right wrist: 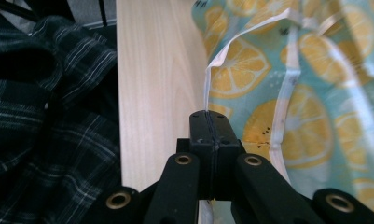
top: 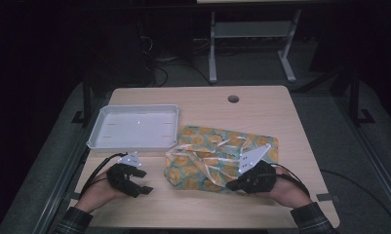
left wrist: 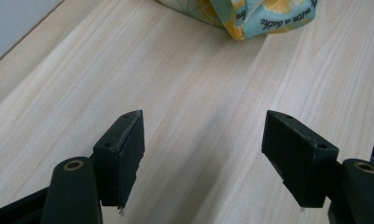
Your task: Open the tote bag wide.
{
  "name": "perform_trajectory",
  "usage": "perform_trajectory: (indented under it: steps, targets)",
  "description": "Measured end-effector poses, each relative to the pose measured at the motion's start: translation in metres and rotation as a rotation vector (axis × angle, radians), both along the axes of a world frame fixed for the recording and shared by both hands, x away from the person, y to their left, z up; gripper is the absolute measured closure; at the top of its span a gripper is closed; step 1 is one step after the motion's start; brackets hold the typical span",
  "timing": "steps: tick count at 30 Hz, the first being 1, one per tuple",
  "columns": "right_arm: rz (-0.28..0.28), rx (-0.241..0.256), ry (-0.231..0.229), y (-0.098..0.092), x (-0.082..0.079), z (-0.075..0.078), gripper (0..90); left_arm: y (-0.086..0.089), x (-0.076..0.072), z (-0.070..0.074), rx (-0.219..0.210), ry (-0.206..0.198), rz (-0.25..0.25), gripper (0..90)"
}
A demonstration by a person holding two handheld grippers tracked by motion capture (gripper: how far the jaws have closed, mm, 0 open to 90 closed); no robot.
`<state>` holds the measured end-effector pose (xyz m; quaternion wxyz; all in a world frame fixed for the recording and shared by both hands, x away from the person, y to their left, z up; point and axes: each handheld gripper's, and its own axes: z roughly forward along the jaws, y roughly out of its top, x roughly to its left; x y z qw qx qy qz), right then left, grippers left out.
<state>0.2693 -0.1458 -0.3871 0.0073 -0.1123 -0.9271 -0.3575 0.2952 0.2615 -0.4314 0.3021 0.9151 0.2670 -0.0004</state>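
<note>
A cloth bag [top: 217, 158] with a lemon print lies on the desk [top: 261, 105], in the near right part, with its long axis running left to right and its white strings [top: 217, 155] spread loosely over the top. The right gripper [top: 233, 185] is at the near edge of the bag, and in the right gripper view its fingers [right wrist: 201, 133] are pressed together on one white string [right wrist: 211, 70], which rises from between them and runs up over the cloth. The left gripper [top: 145, 189] rests on the bare desk to the left of the bag, with its fingers [left wrist: 121, 156] wide apart and holding nothing. In the left gripper view the corner of the bag [left wrist: 250, 18] lies ahead of these fingers and a little to the right, still apart from them. So I think the left gripper has to travel forward to the bag, while the right one already has its hold. A white tray [top: 134, 127] stands empty behind the left gripper.
</note>
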Motion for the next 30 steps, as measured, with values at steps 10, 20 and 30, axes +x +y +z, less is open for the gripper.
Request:
perform_trajectory:
  steps: [10, 20, 30]
  targets:
    - [0.013, -0.053, 0.067, 0.003, -0.014, -0.029, 89.2, -0.002, 0.001, 0.001, 0.002, -0.003, -0.012, 29.0]
    - [-0.037, -0.092, 0.043, 0.008, -0.008, -0.045, 89.2, -0.003, 0.002, 0.0, 0.003, 0.0, -0.016, 29.0]
    - [-0.096, -0.096, 0.006, 0.008, 0.004, -0.048, 89.3, -0.002, 0.002, 0.001, 0.009, -0.002, -0.021, 29.0]
